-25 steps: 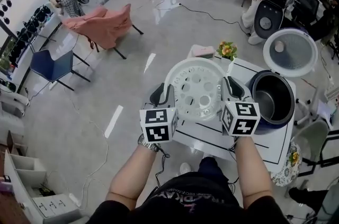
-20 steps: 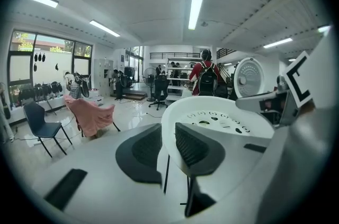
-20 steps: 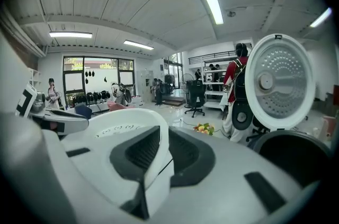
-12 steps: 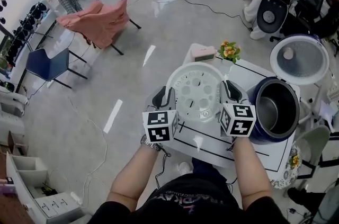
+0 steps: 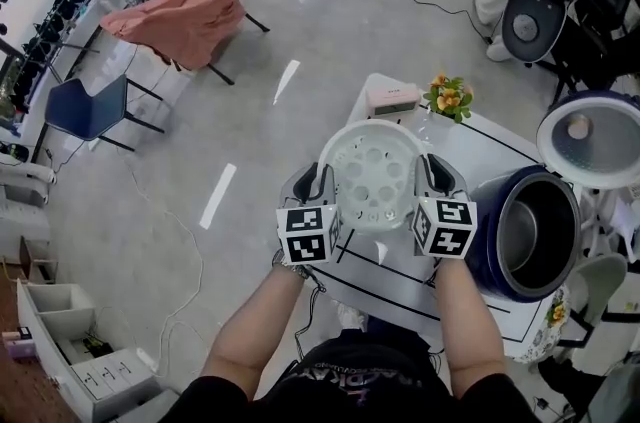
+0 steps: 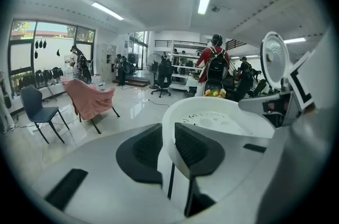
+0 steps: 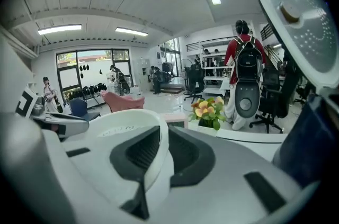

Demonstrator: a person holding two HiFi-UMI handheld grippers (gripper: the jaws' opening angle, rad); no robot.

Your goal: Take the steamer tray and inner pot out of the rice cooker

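White steamer tray hangs level above the worktop because left tool and right tool each clamp its rim on opposite sides. Inner pot isn't out yet, it's just right of the right tool.

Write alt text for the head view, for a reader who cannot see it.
The left gripper and right gripper grip opposite rims of a round white perforated plastic steamer tray over a white table. Right of it stands an open dark blue rice cooker, silver metal inner pot inside, round white lid raised.

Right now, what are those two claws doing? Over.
Left gripper, right gripper: shut on steamer tray rim. Tray over table, beside rice cooker. Inner pot not yet out.
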